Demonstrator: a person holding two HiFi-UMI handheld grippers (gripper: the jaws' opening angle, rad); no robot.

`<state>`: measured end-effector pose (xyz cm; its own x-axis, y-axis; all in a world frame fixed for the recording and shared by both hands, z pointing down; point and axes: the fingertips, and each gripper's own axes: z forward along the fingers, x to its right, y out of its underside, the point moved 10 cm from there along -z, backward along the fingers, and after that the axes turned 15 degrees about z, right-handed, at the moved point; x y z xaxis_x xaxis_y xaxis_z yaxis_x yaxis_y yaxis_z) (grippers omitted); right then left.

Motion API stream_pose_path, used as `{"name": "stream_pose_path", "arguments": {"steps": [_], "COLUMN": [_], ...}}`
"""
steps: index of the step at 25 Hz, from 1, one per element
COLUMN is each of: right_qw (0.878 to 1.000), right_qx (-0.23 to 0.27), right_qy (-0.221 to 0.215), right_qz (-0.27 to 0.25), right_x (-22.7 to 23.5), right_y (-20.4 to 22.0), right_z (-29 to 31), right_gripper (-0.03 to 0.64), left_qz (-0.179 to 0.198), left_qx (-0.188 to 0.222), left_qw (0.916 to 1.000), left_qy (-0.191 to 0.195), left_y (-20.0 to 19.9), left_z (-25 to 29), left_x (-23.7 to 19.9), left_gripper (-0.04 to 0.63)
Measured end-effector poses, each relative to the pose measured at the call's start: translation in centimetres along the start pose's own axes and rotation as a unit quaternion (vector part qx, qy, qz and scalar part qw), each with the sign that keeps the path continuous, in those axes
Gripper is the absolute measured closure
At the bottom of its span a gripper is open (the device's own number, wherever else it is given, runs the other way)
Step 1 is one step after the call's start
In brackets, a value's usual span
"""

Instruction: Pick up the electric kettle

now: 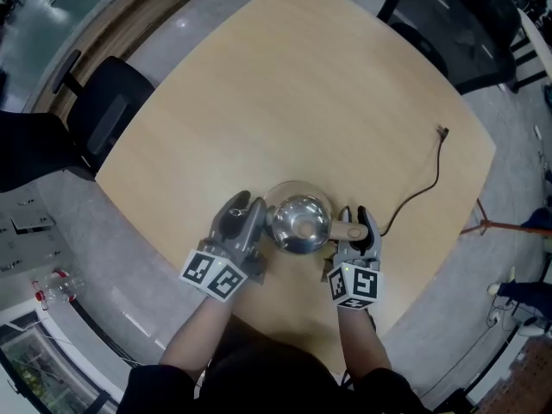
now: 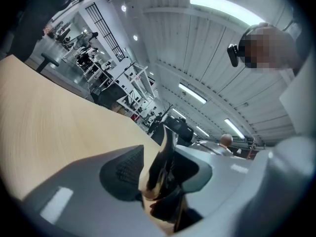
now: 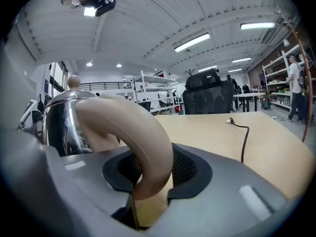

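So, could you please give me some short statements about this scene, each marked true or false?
1. The kettle stands on the table. True.
2. The kettle's beige handle is between the jaws of the right gripper. True.
3. The kettle has no lid. False: its lid, with a round knob, is on.
4. The left gripper is far from the kettle. False: it is right beside it, with the spout between its jaws.
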<state>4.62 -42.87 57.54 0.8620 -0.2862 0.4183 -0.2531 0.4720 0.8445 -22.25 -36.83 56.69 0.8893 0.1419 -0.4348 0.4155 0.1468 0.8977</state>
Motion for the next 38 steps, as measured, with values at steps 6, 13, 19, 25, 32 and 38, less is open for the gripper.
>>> {"name": "stream_pose_path", "arguments": {"steps": [6,13,19,25,32,38], "right_qw": [1.0,1.0,1.0,0.998,0.998,0.996], "right_qx": [-0.017,0.013,0.025,0.049,0.053,0.063], "right_qy": [0.005,-0.007,-0.01,-0.024,-0.044,-0.056], "right_qz": [0.024,0.018,0.004,0.007,-0.001,-0.012], "right_x": [-0.1,-0.9,-1.3,-2.3,-2.5,-2.0], "right_y": [-0.5,-2.4,-3.4,-3.5,-3.0,-3.2], "right_z": [0.5,-0.5,-2.5,-4.5,-10.0,-14.2], "right_gripper": [0.535,0.537,0.538,0.538,0.54,0.54], "left_qz": [-0.023,-0.007,-0.005,0.008,0.023,0.024], "left_qx": [0.006,0.045,0.051,0.065,0.093,0.107], "left_qw": [0.9997,0.9989,0.9986,0.9978,0.9954,0.9939], "left_qy": [-0.003,0.0,0.009,0.003,0.001,-0.001], "left_y": [0.2,-1.9,-2.6,-3.4,-3.8,-2.8], "left_z": [0.4,0.3,-1.1,-3.9,-7.8,-11.6], "left_x": [-0.1,1.3,2.8,4.2,7.5,10.7], "left_gripper": [0.5,0.5,0.503,0.505,0.505,0.508]}}
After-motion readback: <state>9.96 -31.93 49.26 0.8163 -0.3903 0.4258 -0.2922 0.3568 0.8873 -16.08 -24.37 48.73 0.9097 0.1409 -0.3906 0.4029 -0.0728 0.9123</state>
